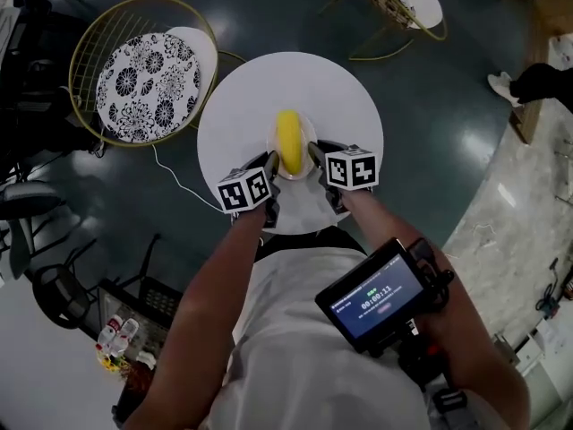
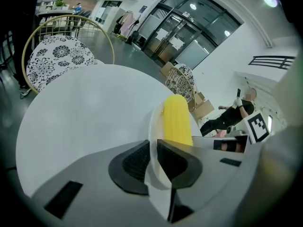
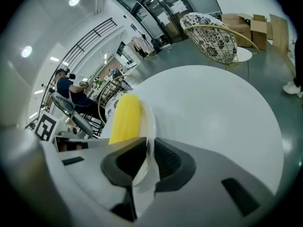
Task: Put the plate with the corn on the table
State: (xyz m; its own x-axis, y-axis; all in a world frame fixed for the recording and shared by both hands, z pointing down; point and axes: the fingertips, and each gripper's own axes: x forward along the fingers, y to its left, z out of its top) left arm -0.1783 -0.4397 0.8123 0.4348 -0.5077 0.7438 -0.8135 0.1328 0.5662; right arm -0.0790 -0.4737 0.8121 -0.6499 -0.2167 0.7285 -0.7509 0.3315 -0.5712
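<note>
Dark glossy floor surrounds a round white table. Over the table's near half is a small pale round plate carrying a yellow corn cob. The left gripper pinches the plate's left rim and the right gripper pinches its right rim, jaws narrow on the thin edge. Whether the plate touches the tabletop is unclear. A gold wire chair with a black-and-white floral cushion stands just beyond the table's left side.

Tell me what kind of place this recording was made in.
Probably a lobby or lounge of a commercial building, perhaps a café corner: a round white table, gold wire chairs with black-and-white floral cushions beside it, tall glass entrance doors, and a polished dark floor.
</note>
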